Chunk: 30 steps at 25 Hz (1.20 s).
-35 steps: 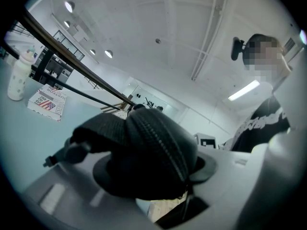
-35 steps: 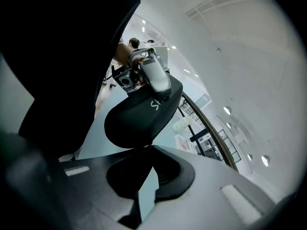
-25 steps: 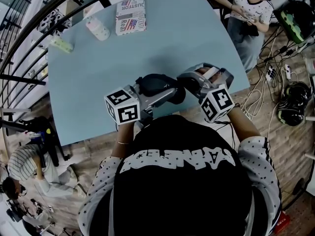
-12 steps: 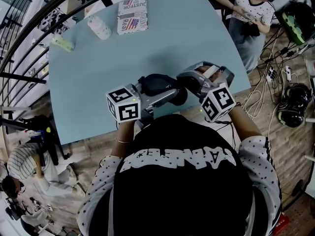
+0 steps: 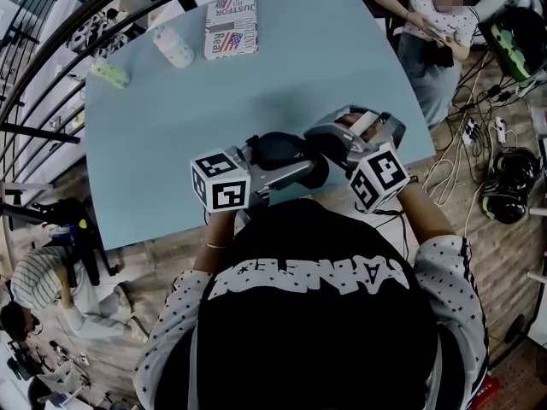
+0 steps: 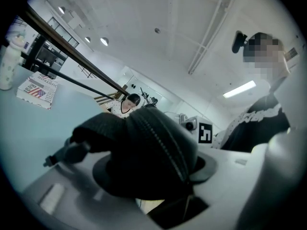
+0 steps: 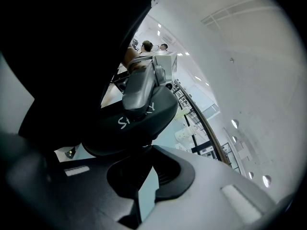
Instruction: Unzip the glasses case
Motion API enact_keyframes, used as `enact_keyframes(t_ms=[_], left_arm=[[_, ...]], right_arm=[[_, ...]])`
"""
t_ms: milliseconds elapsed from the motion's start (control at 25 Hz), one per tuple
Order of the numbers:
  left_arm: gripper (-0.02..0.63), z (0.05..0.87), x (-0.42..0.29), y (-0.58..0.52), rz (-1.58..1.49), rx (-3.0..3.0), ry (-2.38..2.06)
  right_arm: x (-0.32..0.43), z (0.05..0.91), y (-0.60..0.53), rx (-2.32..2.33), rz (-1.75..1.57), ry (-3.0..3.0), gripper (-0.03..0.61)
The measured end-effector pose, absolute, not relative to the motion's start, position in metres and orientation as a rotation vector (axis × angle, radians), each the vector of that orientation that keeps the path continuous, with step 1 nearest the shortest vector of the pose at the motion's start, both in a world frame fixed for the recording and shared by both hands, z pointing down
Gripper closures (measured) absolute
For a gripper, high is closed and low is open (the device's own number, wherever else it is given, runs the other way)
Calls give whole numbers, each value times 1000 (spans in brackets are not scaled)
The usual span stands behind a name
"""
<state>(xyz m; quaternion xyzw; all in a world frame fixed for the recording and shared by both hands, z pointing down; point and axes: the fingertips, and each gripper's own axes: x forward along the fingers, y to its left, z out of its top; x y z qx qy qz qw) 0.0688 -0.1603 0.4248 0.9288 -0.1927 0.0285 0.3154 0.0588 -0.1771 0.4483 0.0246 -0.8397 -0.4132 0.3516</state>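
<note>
Unzip pending: black fabric glasses case (image 5: 275, 148) zip (image 6: 163, 145) looks fully meshed.
Left gripper (image 6: 148, 166) clamps case; right gripper (image 7: 148, 150) closed at its end.

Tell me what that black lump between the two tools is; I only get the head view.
Observer: A glasses case; the left gripper view shows its zipper, which looks closed.
Operator: Is anything actually holding it?
Observer: Yes, the left gripper has its jaws clamped on it.
Operator: And the other one?
Observer: The right gripper has its jaws closed, tips at the case's edge; whether they pinch anything I cannot tell.
</note>
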Motion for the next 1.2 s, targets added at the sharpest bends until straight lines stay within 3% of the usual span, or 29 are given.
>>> enact_keyframes(t_ms=[1200], left_arm=[[614, 437, 91, -147, 147, 2442, -372]], right_arm=[[44, 433, -177, -41, -1186, -2124, 572]])
